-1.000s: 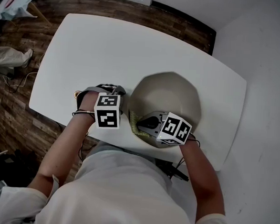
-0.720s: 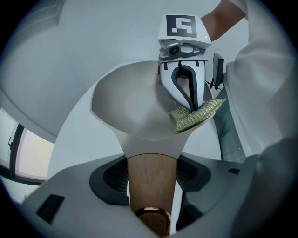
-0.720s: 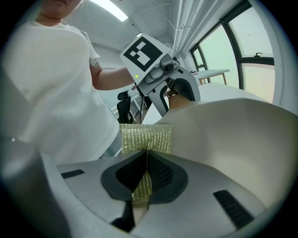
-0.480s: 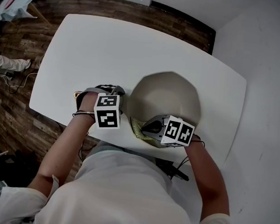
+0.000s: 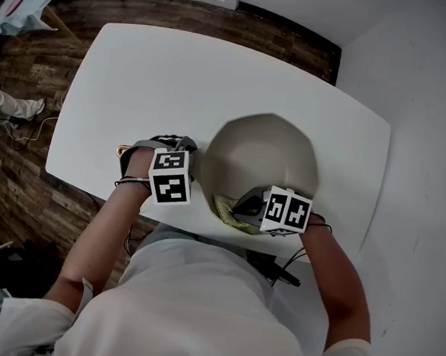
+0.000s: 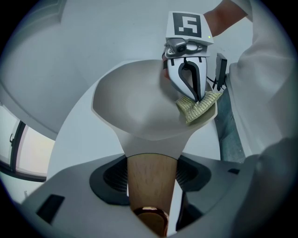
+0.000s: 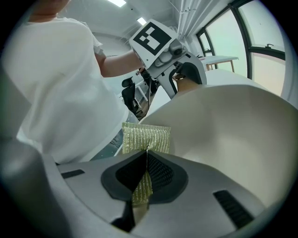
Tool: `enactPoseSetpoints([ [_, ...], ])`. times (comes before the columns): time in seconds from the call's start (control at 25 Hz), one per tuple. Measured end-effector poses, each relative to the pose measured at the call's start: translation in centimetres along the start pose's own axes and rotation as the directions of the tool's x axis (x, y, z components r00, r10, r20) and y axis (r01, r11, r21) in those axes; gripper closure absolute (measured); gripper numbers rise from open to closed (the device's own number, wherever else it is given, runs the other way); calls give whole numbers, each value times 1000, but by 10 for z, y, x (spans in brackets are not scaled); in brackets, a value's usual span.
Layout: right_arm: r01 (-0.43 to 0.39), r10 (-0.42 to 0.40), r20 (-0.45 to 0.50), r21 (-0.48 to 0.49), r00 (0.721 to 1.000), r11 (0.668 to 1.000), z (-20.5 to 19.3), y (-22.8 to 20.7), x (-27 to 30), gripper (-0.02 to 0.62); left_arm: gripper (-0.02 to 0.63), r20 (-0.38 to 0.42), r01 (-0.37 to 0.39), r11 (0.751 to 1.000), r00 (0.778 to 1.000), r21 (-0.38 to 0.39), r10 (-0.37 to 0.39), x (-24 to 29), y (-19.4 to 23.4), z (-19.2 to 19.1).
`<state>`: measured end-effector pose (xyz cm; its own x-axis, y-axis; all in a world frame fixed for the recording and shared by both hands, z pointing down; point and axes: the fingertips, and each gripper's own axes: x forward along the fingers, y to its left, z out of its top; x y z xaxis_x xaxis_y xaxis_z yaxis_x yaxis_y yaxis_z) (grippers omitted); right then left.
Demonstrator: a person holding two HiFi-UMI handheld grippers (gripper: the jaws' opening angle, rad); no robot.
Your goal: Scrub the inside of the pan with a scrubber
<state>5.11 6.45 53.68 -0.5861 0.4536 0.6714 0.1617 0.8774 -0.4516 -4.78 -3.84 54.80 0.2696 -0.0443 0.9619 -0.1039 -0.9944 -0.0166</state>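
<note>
In the head view, a white bench (image 5: 139, 76) stands on a dark wood floor (image 5: 17, 174). On it, toward the person's edge, sits a pale grey-beige pan (image 5: 266, 157) with a faceted rim. The left tool (image 5: 188, 157) lies just beside the pan's left side, its marker cube facing up. The right tool (image 5: 242, 208) reaches in over the pan's near rim. A yellow-green scrubber (image 5: 229, 214) shows at its tip, lying across that rim.

In the left gripper view, the left tool's jaws are pressed against both sides of the pan's wooden handle (image 6: 151, 179), which runs straight out between them to the bowl. Across the bowl, the right tool points down with the scrubber at its tip. The scrubber rests on the inner wall right at the rim, and part of it hangs over the edge.

In the right gripper view, the right tool's jaws are drawn together on the scrubber, pinching a folded strip of its mesh. The rest fans out ahead of them against the pan's edge. The pan's smooth inside fills the right side. Beyond it, the left tool holds the handle, and the person's white shirt (image 7: 56, 83) fills the left.
</note>
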Motion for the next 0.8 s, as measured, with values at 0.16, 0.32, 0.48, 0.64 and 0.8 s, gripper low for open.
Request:
enactPoseSetpoints([
  [0.16,-13,12,-55,-7,998,1000,-10,6,-3,572,327,-3,-2,1000,1000,-4,2,0,-1,0],
  [0.32,-21,21,-77,5,997,1000,-18,8,-5,572,327,-7,-4,1000,1000,-8,4,1,-1,0],
  [0.48,-30,30,-105,9,994,1000,-25,12,-8,572,327,-9,-5,1000,1000,-8,5,1,-1,1],
  [0.64,-35,34,-143,0,989,999,-29,15,-11,572,328,-9,-4,1000,1000,-7,4,0,-1,0],
  [0.8,-29,30,-155,8,988,1000,-31,16,-12,572,328,-10,-3,1000,1000,-7,3,0,-1,-1],
])
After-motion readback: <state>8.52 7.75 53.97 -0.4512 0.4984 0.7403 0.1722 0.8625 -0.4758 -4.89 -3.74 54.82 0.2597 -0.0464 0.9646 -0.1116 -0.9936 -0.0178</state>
